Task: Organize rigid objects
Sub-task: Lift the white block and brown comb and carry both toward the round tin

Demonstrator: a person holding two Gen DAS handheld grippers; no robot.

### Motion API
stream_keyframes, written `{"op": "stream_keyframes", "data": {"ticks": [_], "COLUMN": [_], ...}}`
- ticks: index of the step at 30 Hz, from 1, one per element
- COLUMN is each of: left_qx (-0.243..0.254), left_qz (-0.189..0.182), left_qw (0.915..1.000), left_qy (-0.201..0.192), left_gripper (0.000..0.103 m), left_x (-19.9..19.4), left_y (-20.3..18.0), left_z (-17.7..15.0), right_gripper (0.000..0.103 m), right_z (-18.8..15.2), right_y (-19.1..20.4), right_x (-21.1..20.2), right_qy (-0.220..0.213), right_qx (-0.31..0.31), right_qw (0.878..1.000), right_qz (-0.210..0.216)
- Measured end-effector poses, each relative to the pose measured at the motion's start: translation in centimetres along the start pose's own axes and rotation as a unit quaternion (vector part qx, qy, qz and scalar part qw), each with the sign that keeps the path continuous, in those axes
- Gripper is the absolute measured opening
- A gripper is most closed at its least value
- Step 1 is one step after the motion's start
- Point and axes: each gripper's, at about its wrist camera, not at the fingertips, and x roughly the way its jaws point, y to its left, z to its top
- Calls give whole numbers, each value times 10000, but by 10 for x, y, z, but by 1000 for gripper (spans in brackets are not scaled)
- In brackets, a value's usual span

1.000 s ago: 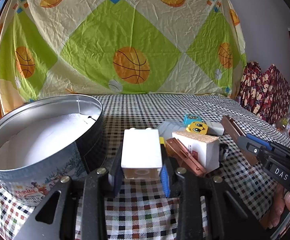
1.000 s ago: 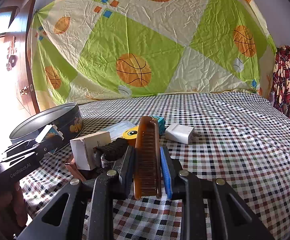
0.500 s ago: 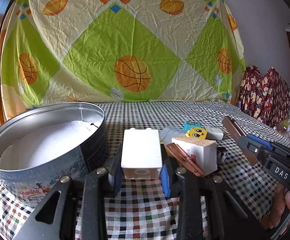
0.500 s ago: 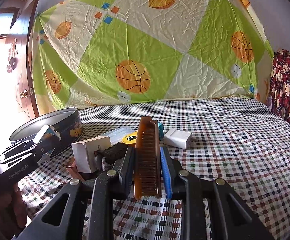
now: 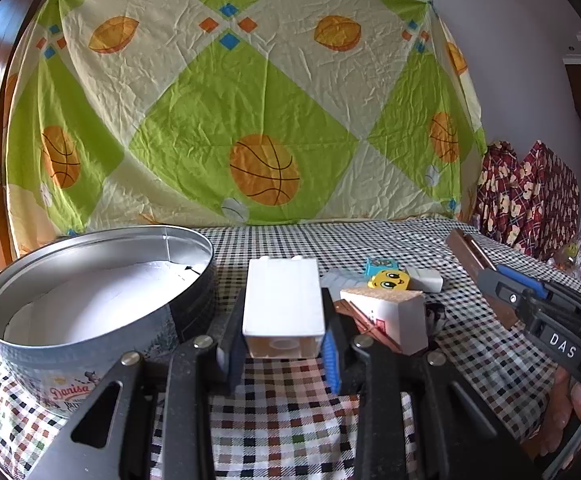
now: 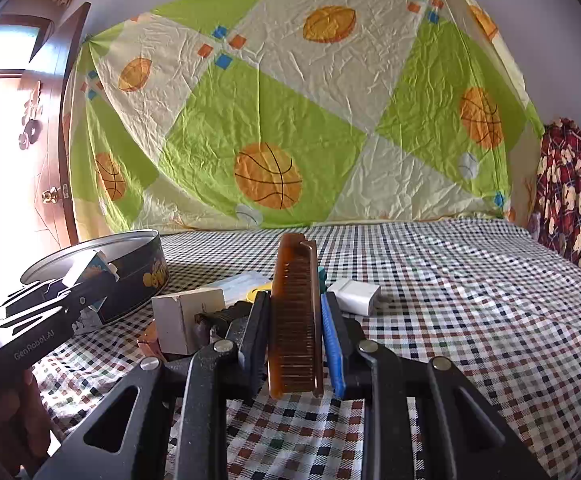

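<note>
My left gripper (image 5: pixel 282 356) is shut on a white toy brick (image 5: pixel 282 304) and holds it above the checked cloth, just right of a round metal tin (image 5: pixel 90 312) that is open, with only white lining inside. My right gripper (image 6: pixel 294 344) is shut on a brown comb (image 6: pixel 294 308) held on edge; it also shows in the left wrist view (image 5: pixel 478 268). Between the grippers lies a pile: a white box (image 5: pixel 390 316), a brown clip (image 5: pixel 366 324), a yellow face brick (image 5: pixel 390 280) and a white charger (image 6: pixel 354 296).
The checked cloth (image 6: pixel 470 300) covers a bed or table that stretches to the right. A basketball-print sheet (image 5: pixel 250 120) hangs behind. A wooden door (image 6: pixel 46 152) stands at the left. Patterned red fabric (image 5: pixel 530 196) lies at the far right.
Both grippers have risen and tilted slightly, so the scene sits lower in both views. Each keeps its hold. The pile and the tin have not moved.
</note>
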Motion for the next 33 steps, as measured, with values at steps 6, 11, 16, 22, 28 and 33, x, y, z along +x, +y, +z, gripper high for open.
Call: {"op": "stream_keyframes", "data": {"ticks": [6, 11, 16, 22, 28, 33], "left_qx": [-52, -82, -58, -29, -49, -92], "left_qz": [64, 191, 338, 478, 620, 752], "left_qw": [10000, 9997, 9992, 9985, 9975, 9963], "left_qy": [-39, -83, -198, -249, -344, -413], "left_gripper": [30, 30, 30, 30, 30, 30], "left_x": [-2, -5, -10, -12, -17, -20], "left_y": [7, 16, 23, 31, 42, 52], "left_z": [2, 2, 2, 3, 4, 4], "right_gripper": [28, 28, 28, 28, 28, 28], "right_z": [2, 4, 3, 3, 5, 9], "right_y": [2, 4, 9, 20, 30, 42], "right_x": [-1, 2, 3, 5, 6, 6], "right_qy": [-64, -47, -53, -49, -47, -97], "right_qx": [-2, -3, 3, -108, -224, -334], "right_qw": [10000, 10000, 10000, 9999, 9997, 9992], "right_qz": [-62, -80, -57, 35, 100, 192]}}
